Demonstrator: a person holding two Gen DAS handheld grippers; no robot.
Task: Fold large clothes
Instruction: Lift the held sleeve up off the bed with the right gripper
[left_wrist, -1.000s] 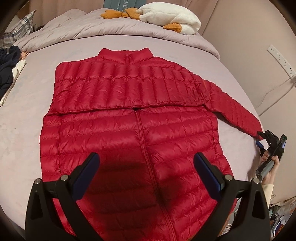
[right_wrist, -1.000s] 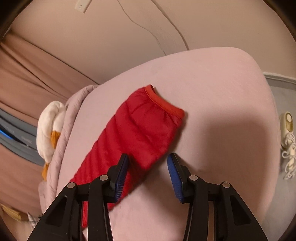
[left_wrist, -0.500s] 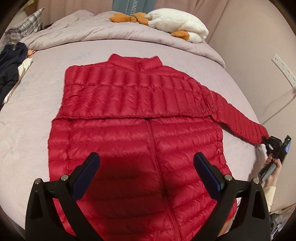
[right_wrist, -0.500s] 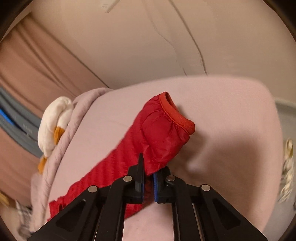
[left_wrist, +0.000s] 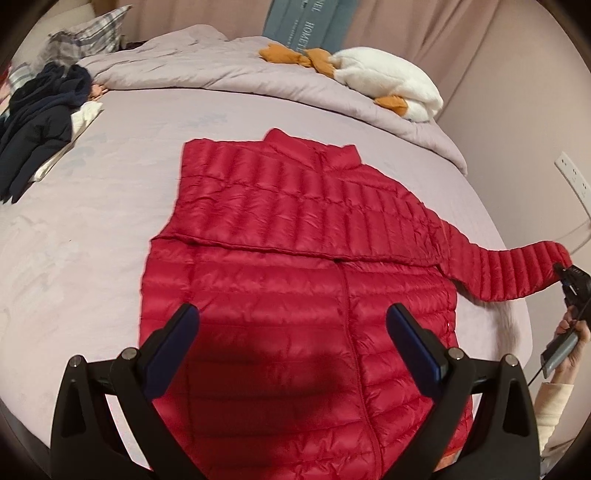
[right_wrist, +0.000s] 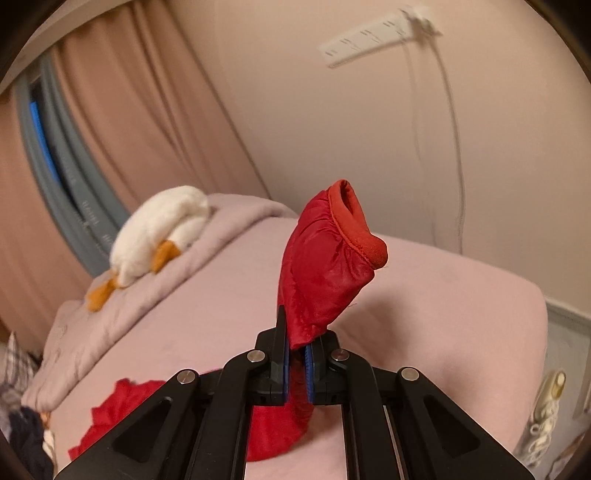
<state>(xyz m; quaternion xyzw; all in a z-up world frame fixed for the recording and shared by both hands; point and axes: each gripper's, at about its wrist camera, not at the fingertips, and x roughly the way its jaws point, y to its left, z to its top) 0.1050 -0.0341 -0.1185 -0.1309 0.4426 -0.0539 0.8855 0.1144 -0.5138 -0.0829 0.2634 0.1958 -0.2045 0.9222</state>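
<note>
sleeve (right_wrist: 325, 273) now lifted, between jaws

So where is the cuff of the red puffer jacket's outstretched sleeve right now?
In the right wrist view the orange-trimmed cuff stands lifted above the pink bed, its sleeve pinched in the right gripper, near the wall-side edge.

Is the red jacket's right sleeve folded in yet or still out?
Still out. The sleeve stretches sideways off the jacket, cuff end pinched in the right gripper.
</note>
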